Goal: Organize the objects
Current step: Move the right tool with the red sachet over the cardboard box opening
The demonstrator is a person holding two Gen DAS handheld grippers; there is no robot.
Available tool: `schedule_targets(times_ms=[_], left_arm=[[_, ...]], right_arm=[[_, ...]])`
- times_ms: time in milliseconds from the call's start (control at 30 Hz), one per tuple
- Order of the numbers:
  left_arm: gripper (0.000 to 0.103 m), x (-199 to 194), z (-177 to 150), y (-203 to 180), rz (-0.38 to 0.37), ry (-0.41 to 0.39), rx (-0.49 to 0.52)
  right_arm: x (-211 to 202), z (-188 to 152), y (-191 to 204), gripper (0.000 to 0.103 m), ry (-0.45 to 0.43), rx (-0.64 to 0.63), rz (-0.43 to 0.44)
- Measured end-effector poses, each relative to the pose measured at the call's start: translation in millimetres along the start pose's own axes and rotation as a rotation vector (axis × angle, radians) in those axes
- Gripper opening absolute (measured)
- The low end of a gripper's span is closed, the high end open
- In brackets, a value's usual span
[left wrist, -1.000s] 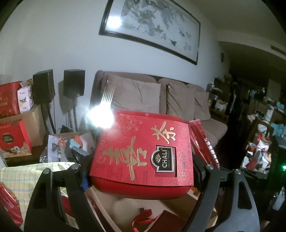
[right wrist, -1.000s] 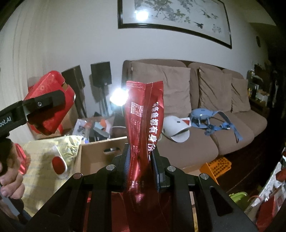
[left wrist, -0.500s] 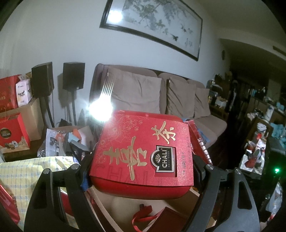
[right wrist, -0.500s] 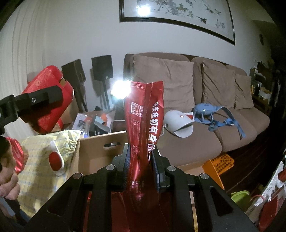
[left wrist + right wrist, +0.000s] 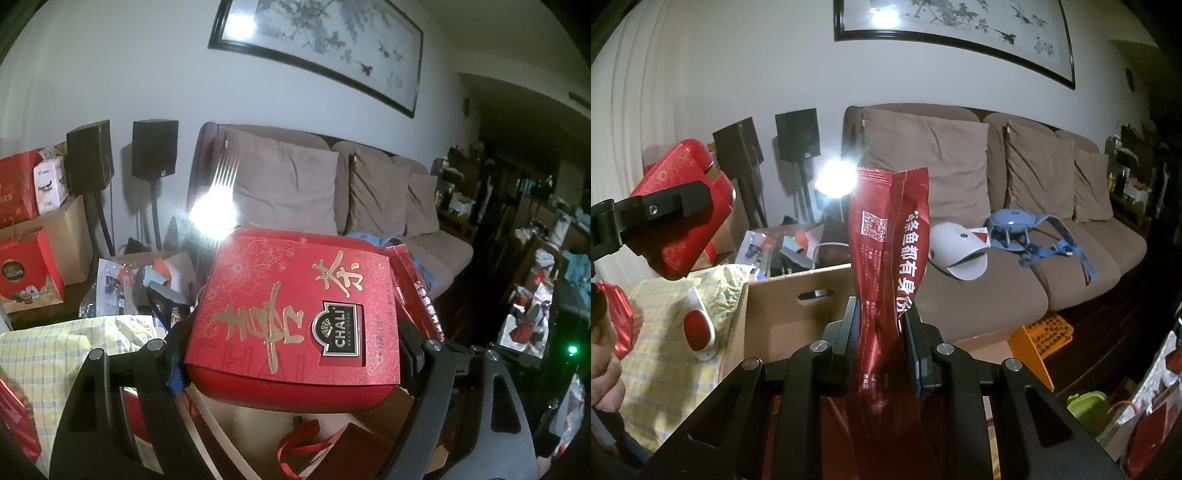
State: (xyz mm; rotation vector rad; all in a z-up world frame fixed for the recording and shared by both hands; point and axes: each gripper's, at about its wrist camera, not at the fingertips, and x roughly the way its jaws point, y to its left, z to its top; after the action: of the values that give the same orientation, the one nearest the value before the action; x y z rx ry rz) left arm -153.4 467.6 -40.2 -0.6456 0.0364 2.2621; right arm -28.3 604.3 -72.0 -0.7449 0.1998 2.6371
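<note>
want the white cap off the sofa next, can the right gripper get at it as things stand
Probably not yet. The right gripper is shut on the red packet, so it has no free jaws. The white cap lies uncovered on the sofa, beyond the cardboard box, so the path looks open once the packet is dropped.

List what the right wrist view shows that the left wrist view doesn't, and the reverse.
Right wrist only: white cap and blue harness on the sofa, cardboard box, orange crate.
Left wrist only: gold-lettered CHALI lid of the red tea box, red gift bag.
Both: red tea box, red foil packet, sofa, black speakers, framed painting.
</note>
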Motion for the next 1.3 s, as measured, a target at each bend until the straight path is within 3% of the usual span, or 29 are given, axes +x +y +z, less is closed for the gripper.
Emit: schedule_targets(times_ms=[1300], left_arm=[[0.081, 45, -27, 1, 0.029, 0.143, 0.005]], right_arm=[[35, -20, -4, 0.022, 0.067, -0.008, -0.001]])
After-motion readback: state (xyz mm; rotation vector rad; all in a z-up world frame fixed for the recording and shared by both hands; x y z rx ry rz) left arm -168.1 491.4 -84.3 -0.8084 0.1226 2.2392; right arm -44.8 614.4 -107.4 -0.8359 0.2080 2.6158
